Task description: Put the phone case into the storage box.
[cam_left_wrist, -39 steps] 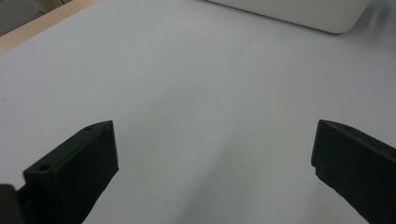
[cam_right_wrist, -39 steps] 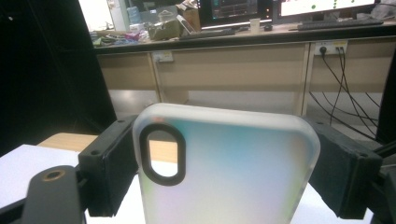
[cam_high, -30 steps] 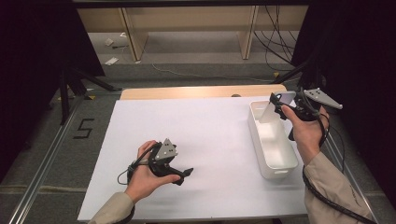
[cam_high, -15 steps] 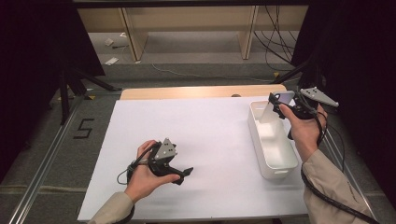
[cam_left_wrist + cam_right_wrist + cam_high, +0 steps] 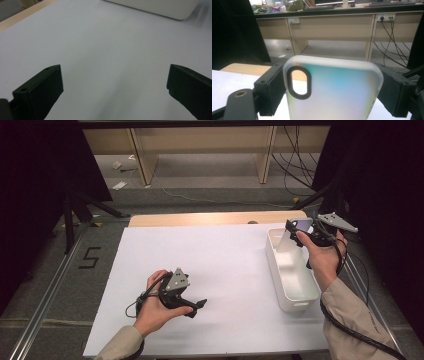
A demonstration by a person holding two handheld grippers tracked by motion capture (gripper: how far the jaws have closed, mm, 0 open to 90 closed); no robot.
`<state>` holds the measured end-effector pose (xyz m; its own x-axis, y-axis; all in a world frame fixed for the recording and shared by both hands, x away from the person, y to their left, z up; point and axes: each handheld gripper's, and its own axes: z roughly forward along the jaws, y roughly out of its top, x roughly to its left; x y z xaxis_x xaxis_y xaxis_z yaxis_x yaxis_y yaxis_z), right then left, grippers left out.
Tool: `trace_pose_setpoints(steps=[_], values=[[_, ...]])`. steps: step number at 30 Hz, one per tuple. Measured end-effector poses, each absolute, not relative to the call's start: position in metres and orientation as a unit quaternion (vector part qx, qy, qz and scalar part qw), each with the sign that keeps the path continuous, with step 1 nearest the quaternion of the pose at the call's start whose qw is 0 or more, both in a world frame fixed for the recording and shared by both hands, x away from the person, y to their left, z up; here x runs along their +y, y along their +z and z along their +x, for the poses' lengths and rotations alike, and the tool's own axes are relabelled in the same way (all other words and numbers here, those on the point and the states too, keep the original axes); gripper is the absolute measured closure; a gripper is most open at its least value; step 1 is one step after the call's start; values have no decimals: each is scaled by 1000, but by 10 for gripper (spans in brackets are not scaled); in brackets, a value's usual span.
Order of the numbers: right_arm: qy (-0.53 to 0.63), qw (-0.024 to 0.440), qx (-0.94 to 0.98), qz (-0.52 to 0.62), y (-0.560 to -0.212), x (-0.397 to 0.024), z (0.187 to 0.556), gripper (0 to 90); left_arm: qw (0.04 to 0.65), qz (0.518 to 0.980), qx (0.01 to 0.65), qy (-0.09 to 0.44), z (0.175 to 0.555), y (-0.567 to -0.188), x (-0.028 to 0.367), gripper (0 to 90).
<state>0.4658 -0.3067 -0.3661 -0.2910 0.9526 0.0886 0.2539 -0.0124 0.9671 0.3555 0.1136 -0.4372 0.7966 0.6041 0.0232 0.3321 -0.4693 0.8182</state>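
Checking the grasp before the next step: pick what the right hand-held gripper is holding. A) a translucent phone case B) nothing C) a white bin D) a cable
A: in the right gripper view the phone case, with its oval camera cutout, sits clamped between the jaws of the right hand-held gripper, above the white bin.

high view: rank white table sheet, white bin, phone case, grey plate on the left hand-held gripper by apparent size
1. White table sheet, by far the largest.
2. White bin.
3. Phone case, held between the jaws of the right hand-held gripper above the bin.
4. Grey plate on the left hand-held gripper.
The last two look close in size; that order is unsure.
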Motion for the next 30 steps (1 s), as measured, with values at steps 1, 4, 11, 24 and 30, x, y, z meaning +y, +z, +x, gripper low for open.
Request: trace_pose_setpoints(steps=[1,4,11,24,30], values=[[516,338,616,490,-367,-306,466,183,433,843,278,156,356,-437,114,0],[513,337,617,491,-368,-306,468,183,433,843,278,157,356,-437,114,0],[504,340,623,492,-369,-304,473,184,434,842,278,157,356,-437,114,0],[496,336,627,497,-371,-300,480,183,434,842,280,158,356,-437,114,0],[495,338,628,497,-371,-300,482,183,435,840,282,158,356,-436,115,0]])
